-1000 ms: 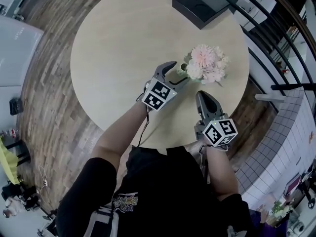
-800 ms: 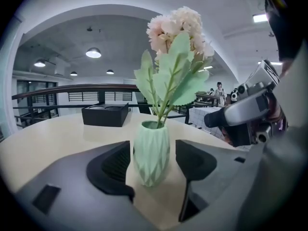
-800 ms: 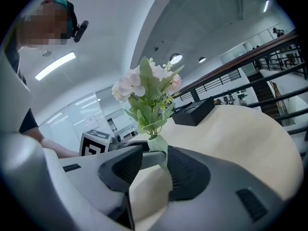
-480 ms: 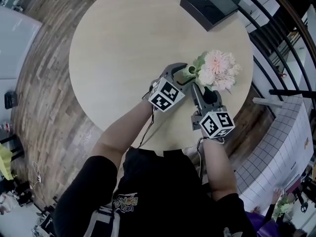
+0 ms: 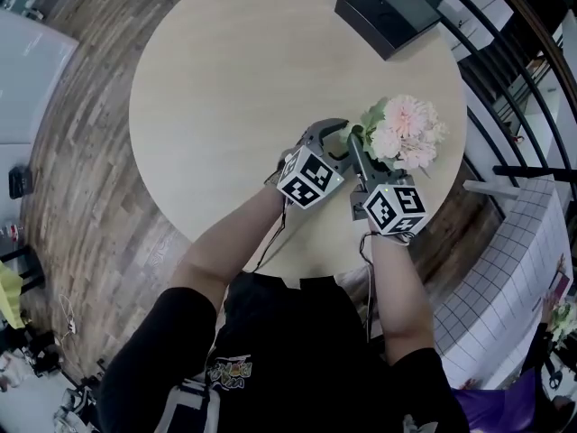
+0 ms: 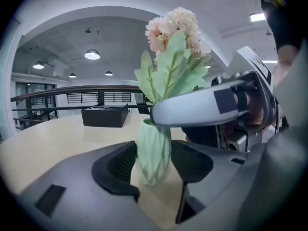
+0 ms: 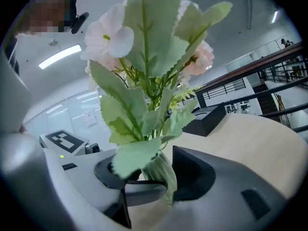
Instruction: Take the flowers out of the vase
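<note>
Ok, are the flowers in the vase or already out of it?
In. The flowers rise from the mouth of the upright green vase, which stands on the table.

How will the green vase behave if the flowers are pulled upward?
The vase looks small with a narrow foot: probably light, apt to tip or rise with the flowers. They spread wider than it, so likely top-heavy. Its faceted sides may resist slipping.

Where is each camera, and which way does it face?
Head view: on the head, steeply down at table; arms, left gripper, right gripper show.
Left gripper view: on left gripper, along jaws, just closed on vase.
Right gripper view: on right gripper, along jaws, just opened around flowers.
Both gripper views share the vase.
</note>
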`<state>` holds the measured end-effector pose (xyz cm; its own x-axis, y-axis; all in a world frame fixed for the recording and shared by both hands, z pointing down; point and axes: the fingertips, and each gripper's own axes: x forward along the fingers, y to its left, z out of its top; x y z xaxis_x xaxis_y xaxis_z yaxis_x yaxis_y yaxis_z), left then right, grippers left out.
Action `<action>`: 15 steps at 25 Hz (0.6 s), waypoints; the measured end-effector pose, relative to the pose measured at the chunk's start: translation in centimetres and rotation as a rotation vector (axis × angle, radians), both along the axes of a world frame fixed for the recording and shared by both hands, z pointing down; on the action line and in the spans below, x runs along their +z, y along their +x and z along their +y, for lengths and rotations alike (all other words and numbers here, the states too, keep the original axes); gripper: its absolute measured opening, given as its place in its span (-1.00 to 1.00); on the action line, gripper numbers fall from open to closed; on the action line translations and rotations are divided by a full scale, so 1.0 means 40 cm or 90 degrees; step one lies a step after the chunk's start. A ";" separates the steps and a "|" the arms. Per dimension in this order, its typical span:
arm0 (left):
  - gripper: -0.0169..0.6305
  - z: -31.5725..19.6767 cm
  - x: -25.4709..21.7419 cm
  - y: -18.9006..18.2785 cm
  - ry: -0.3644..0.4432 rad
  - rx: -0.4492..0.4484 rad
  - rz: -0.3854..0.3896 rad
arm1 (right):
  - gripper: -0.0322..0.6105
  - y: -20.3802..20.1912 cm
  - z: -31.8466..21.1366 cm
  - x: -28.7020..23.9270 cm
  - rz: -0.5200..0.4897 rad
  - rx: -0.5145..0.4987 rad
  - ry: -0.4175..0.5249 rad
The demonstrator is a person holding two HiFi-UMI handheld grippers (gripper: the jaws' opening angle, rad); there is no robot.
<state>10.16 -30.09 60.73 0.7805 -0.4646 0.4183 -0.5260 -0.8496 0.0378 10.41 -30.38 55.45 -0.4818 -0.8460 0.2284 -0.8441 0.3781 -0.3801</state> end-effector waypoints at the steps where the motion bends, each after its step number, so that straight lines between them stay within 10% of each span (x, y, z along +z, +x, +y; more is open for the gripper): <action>1: -0.22 0.000 -0.002 -0.002 0.001 0.001 0.000 | -0.19 -0.006 -0.004 0.001 0.007 -0.003 0.001; 15: -0.22 0.006 -0.006 -0.012 0.002 0.002 -0.001 | -0.48 -0.024 -0.012 -0.040 0.064 -0.018 0.046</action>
